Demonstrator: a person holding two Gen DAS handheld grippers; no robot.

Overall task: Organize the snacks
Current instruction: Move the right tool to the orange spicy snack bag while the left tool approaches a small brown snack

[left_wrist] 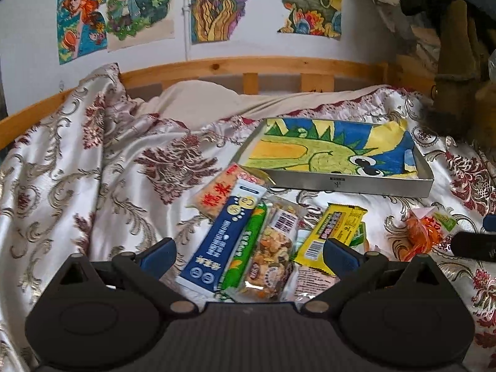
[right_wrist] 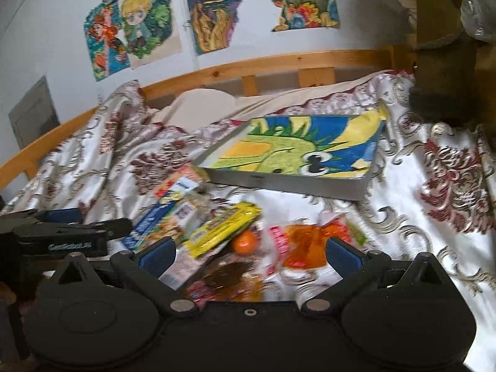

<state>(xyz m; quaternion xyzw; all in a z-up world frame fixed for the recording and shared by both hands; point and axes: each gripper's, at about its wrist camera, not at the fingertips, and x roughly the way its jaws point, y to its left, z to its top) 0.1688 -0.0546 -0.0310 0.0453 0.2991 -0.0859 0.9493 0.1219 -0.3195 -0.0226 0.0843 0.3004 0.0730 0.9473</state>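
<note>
A pile of snack packets lies on the patterned bedspread. In the left wrist view my left gripper (left_wrist: pixel 248 255) stands open just above a blue stick pack (left_wrist: pixel 221 237), a green stick (left_wrist: pixel 248 241), a nut-mix bag (left_wrist: pixel 271 257) and a yellow bar (left_wrist: pixel 333 232). A pink rice-cake pack (left_wrist: pixel 218 193) lies behind them. My right gripper (right_wrist: pixel 249 252) hangs open over an orange packet (right_wrist: pixel 302 243), a small orange ball (right_wrist: pixel 245 241) and the yellow bar (right_wrist: pixel 221 229). A shallow grey tray (left_wrist: pixel 350 183), lined with a dragon drawing, sits behind the pile.
A wooden bed rail (left_wrist: pixel 248 66) runs along the wall, which carries colourful drawings (left_wrist: pixel 114 15). A brown post (right_wrist: pixel 446 46) and clutter stand at the right. An orange packet (left_wrist: pixel 423 232) lies right of the pile. The left gripper's body (right_wrist: pixel 62 238) shows at the right wrist view's left edge.
</note>
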